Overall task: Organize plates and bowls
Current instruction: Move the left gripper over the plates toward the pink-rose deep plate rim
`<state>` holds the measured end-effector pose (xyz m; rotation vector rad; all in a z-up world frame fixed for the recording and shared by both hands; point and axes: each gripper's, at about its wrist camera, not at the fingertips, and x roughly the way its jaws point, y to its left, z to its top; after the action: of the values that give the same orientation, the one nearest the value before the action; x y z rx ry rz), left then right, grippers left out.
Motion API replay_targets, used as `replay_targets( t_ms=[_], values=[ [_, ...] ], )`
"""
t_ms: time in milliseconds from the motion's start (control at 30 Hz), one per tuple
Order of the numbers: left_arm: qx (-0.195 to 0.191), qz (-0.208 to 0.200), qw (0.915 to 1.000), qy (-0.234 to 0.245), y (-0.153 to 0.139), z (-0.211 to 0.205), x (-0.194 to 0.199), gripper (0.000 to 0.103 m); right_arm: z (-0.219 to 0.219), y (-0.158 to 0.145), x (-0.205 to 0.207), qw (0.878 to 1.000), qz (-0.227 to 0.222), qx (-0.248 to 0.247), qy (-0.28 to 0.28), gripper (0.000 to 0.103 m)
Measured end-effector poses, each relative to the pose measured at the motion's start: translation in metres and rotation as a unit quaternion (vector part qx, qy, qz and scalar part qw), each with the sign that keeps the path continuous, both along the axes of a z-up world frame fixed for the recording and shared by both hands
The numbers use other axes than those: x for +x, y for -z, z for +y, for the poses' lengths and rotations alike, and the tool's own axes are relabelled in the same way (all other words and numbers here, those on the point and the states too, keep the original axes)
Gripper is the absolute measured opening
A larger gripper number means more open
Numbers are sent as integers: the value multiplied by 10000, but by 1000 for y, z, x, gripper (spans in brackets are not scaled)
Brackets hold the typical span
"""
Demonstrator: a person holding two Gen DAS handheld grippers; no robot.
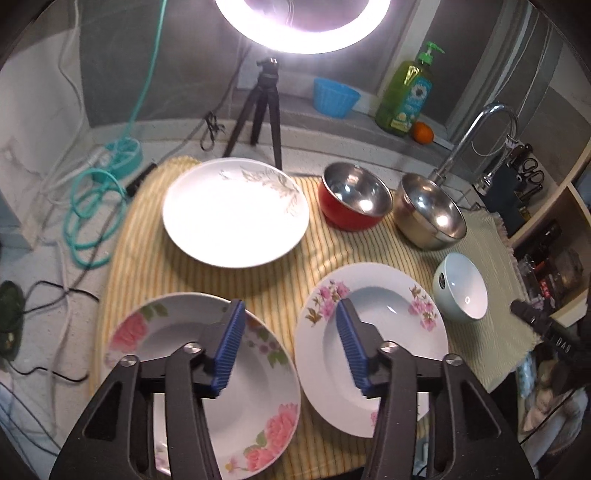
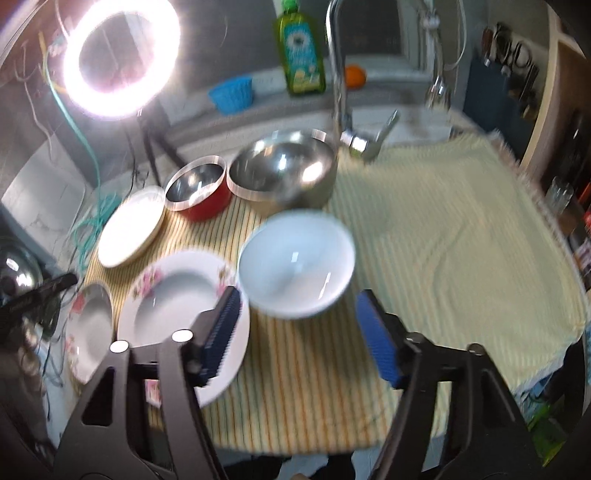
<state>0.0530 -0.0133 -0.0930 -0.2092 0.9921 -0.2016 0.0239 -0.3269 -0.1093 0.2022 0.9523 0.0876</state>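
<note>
Ring light [image 1: 303,26] behind plates [image 1: 236,212]

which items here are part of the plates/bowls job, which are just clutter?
Job: white plate, two flowered plates, red bowl, steel bowl, pale blue bowl.
Clutter: soap bottle, orange, blue cup, ring light, cables.

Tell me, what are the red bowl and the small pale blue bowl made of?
Red bowl: likely stainless steel inside, mirror-bright with sharp reflections, red coating outside. Pale blue bowl: probably glazed ceramic, smooth and glossy with soft highlights; melamine can't be excluded.
</note>
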Motion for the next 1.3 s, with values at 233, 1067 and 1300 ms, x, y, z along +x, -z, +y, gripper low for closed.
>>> replay_targets(
  t_ms=[233, 1067, 1300],
  values=[
    [-299, 447, 9978, 391, 23, -9, 16, 31, 4, 32, -1, 9931, 714, 906, -234, 44],
    [-524, 1190, 9888, 736, 70, -16, 61, 23, 15, 85, 24, 9710, 1477, 1858, -276, 22],
    [-570, 1251, 9875, 776, 73, -16, 63, 23, 22, 83, 28, 9719, 1489, 1764, -466, 16]
  ],
)
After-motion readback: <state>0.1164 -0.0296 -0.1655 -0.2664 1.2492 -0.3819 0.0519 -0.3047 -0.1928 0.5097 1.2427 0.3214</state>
